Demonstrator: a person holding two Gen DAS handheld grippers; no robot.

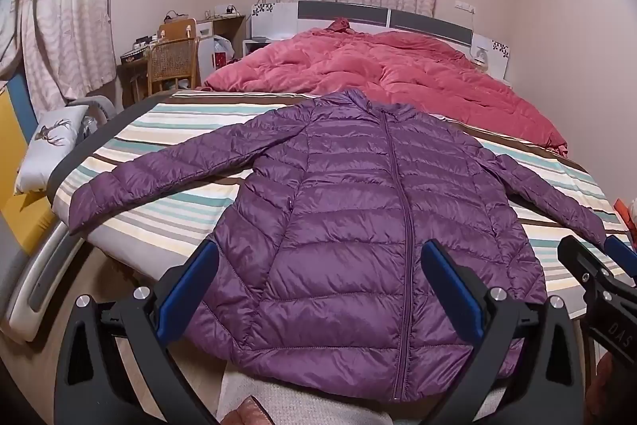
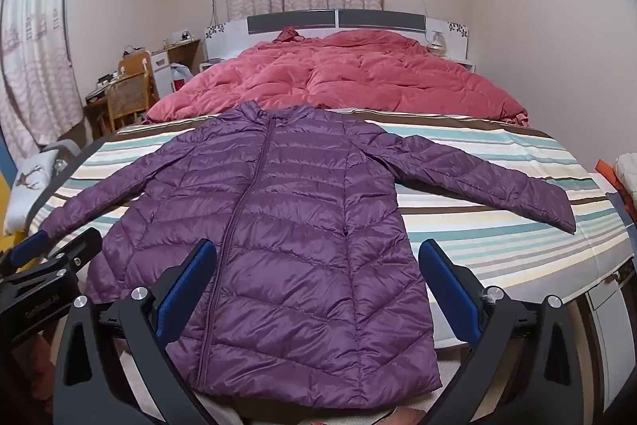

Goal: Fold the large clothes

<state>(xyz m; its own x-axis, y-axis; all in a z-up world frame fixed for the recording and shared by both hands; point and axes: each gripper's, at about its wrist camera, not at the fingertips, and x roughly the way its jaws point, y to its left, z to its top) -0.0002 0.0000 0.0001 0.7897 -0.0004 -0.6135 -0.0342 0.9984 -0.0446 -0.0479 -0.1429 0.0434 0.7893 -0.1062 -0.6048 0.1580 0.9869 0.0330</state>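
A purple quilted down jacket [image 1: 350, 210] [image 2: 286, 218] lies flat on the striped bed sheet [image 1: 187, 194] [image 2: 489, 226], zipped up, collar far from me, both sleeves spread out to the sides, hem hanging over the near bed edge. My left gripper [image 1: 318, 257] hovers open above the jacket's lower half, its blue pads wide apart and touching nothing. My right gripper [image 2: 318, 257] is likewise open over the hem's right part, nothing between its pads. Each gripper shows at the other view's edge: right gripper [image 1: 597, 265], left gripper [image 2: 55, 245].
A crumpled red duvet [image 1: 382, 74] [image 2: 350, 74] covers the far half of the bed up to the headboard [image 1: 342, 12]. A wooden chair [image 1: 173, 64] and cluttered desk stand at the left wall. A deer-print pillow [image 1: 47, 146] lies left of the bed.
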